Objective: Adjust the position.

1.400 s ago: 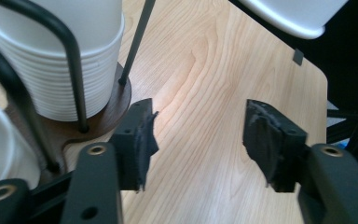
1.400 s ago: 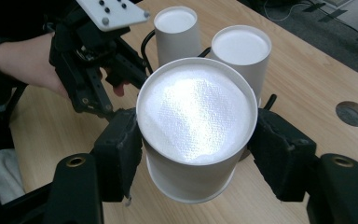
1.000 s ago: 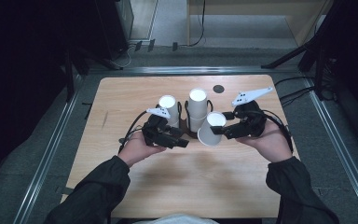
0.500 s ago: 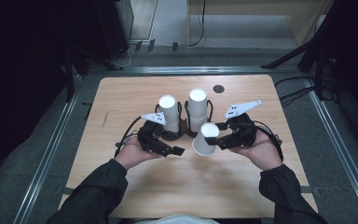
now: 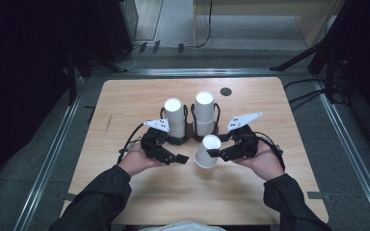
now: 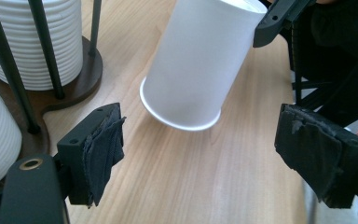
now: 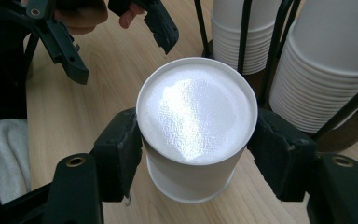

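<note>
High view first: your right gripper [image 5: 212,153] is clamped on a white paper cup [image 5: 207,151], upside down and tilted, with its closed bottom leaning toward two o'clock. The cup sits near the middle of the wooden table [image 5: 125,101], just in front of the dark cup stand [image 5: 189,132] at its twelve o'clock. Whether its rim touches the wood, you cannot tell from these pictures.

Right gripper view — both black pads press the cup's sides near the bottom, at nine and three o'clock, so the grip is firm. Two stacks of cups [image 7: 326,70] stand in the rack at one to two o'clock.

Your left gripper [image 5: 180,158] lies at nine o'clock of the cup. Its jaws have just been opening — they stand wide, nothing between them, the cup [image 6: 200,60] beyond them at twelve o'clock.
</note>
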`<state>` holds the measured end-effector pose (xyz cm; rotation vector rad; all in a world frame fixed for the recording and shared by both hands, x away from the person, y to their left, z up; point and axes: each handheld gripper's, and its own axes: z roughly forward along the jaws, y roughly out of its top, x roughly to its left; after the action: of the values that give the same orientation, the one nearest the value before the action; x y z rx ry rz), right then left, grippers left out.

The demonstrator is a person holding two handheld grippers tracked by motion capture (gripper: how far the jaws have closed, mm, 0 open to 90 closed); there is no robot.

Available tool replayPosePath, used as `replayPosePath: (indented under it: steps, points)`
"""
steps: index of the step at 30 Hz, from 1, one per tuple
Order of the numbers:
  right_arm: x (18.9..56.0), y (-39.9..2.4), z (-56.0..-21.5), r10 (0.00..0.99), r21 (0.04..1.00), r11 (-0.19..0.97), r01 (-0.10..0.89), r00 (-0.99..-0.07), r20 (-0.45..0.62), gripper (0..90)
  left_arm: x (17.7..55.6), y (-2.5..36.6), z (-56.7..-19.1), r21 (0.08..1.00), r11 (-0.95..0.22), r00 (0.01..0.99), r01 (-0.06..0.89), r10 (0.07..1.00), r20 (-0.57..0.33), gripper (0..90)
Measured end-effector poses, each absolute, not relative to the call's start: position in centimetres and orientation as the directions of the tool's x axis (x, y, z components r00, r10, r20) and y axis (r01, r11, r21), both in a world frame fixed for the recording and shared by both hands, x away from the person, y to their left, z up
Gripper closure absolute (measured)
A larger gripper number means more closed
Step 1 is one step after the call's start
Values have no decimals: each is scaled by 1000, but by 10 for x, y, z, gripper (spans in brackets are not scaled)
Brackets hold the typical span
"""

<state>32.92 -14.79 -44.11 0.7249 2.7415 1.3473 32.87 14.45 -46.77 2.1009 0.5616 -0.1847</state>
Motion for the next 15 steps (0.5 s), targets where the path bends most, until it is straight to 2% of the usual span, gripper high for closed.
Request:
replayPosePath:
  steps: [15]
  points:
    - [323,-129,-439,318,772,521,364,-922,220,363,326,131,-480,758,-505,910,412,265,-319,152]
